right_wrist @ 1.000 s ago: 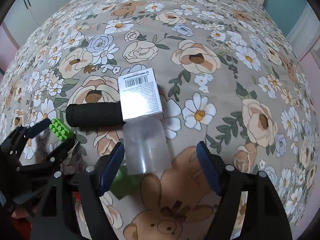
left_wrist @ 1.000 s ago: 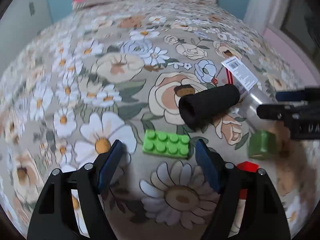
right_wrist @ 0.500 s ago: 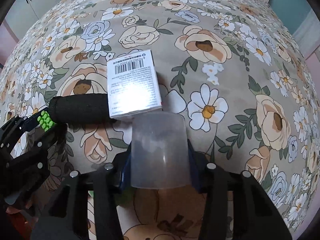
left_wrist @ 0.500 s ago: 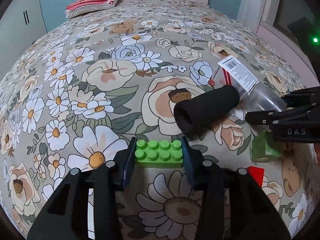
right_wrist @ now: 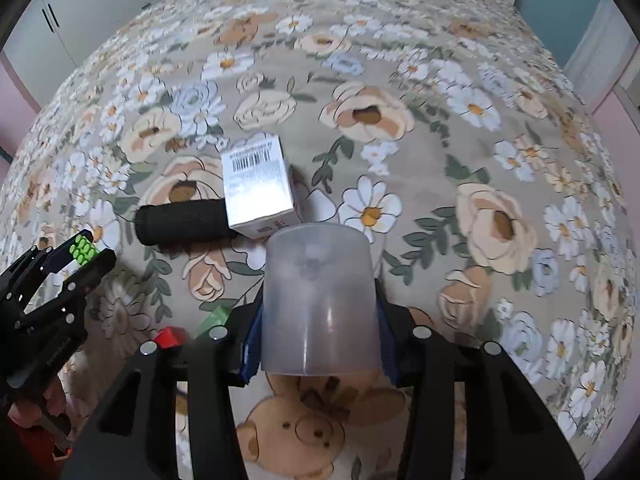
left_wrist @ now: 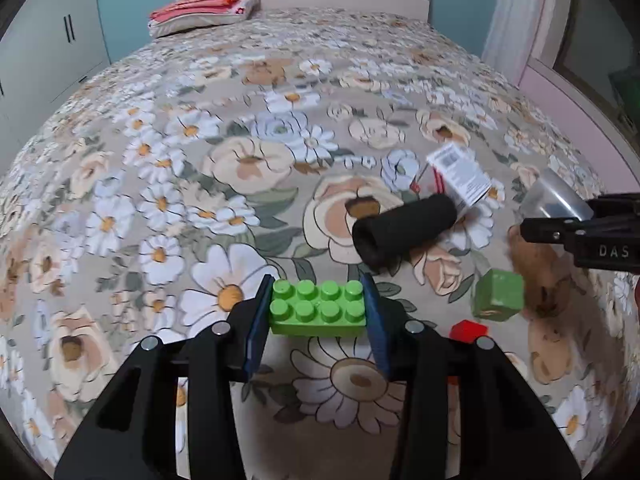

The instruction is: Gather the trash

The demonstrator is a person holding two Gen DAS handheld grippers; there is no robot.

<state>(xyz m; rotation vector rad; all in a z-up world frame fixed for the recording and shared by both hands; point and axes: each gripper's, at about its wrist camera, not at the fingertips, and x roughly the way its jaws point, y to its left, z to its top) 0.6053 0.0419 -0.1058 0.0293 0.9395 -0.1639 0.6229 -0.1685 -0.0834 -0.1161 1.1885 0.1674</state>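
While green brick (left_wrist: pixel 318 307) sits clamped between left hand-held gripper (left_wrist: pixel 318 320) pads, apparently lifted

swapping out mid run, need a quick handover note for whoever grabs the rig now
Left tongs: shut on the green brick.
Right tongs: shut on the clear cup.
Still lying on the floral bedspread: black tube, white box, green cube, red block.
Done: two pieces gripped.
Left: drop them off, no bin in view; then collect the rest.
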